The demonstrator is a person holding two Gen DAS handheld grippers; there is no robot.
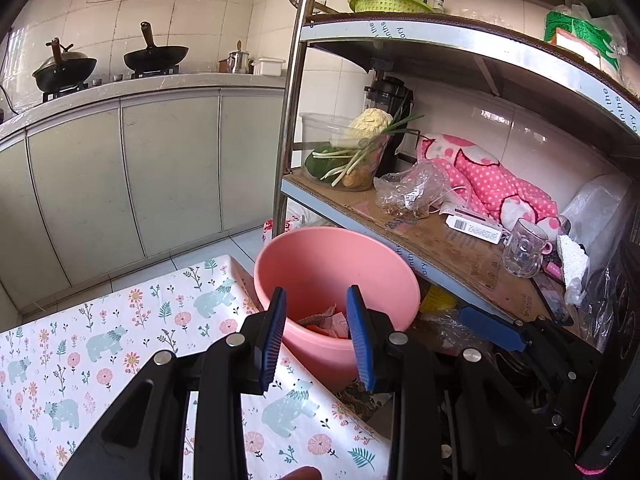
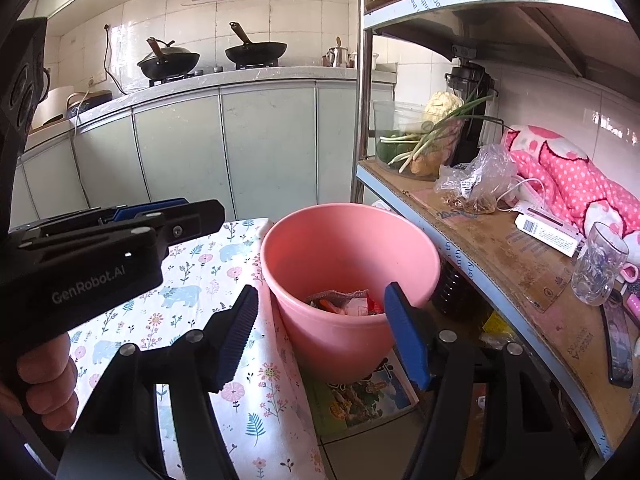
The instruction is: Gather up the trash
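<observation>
Both grippers, left (image 1: 318, 334) and right (image 2: 326, 334), angle down, jaws parted and empty, over one pink bucket (image 2: 424, 256) of trash (image 2: 344, 304).

White wall tiles (image 2: 248, 12) back a far counter (image 2: 224, 80) with pale green cabinet doors (image 2: 268, 140) beneath. Two black woks (image 2: 256, 51) sit on the stove. A metal shelf rack (image 2: 500, 248) lined with cardboard stands at right. Pale floor tiles (image 1: 240, 246) catch daylight.
</observation>
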